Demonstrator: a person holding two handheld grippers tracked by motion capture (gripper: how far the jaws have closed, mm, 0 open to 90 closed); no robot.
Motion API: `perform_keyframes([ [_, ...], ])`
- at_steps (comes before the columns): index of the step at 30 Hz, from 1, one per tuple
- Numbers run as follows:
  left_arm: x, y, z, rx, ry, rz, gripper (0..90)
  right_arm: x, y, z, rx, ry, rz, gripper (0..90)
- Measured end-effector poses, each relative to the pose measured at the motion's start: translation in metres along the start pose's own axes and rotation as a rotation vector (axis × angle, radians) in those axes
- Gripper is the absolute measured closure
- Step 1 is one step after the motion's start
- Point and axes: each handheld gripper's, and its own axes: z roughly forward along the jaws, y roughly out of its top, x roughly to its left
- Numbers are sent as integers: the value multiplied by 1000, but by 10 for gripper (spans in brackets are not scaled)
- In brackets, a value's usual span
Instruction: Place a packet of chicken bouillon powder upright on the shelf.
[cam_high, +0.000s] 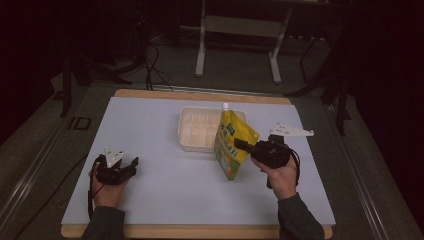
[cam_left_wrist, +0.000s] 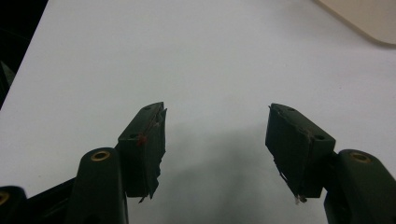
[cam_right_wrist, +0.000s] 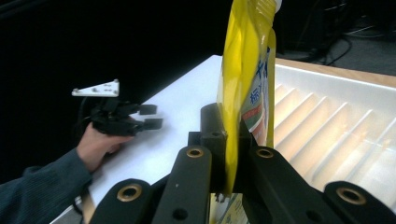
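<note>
White sheet (cam_high: 165, 190) covers the wooden table (cam_high: 200, 232) from edge to edge, and over on the left side of the high view the person's left hand (cam_high: 106, 191) rests on it, wrapped around the left gripper (cam_high: 131, 165). Its jaws stand spread wide with nothing between them — the left gripper view confirms it, two black pads (cam_left_wrist: 148, 140) apart over bare white surface, a corner of the pale tray peeking in at top right. The grey three-cornered plate (cam_high: 113, 156) sits on top of that tool.

Moving to the middle now: a shallow white plastic tray (cam_high: 186, 131) with a ribbed floor lies on the sheet towards the far edge. Right beside it, overlapping its right side in the high view, hangs the yellow spouted pouch (cam_high: 231, 145) — upright with a tilt, white cap at the top, its bottom corner low over the sheet in front of the tray.

And on the right, the right gripper (cam_high: 243, 145) has it: jaws pressed together on the pouch's side edge, the yellow film pinched flat between them in the right gripper view (cam_right_wrist: 227, 154). The right hand (cam_high: 281, 176) holds that tool up off the table, cable trailing beneath. In that same view the left gripper shows far off, resting low on the sheet.
</note>
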Motion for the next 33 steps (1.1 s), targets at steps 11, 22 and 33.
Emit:
perform_keyframes([
  [11, 0, 0, 0, 0, -1, 0, 376, -2, 4, 4, -69, -42, 17, 900],
  [22, 0, 0, 0, 0, 0, 1, 376, -1, 7, 11, -88, -105, -4, 900],
  [33, 0, 0, 0, 1, -1, 1, 376, -2, 10, 18, -109, -130, 2, 900],
])
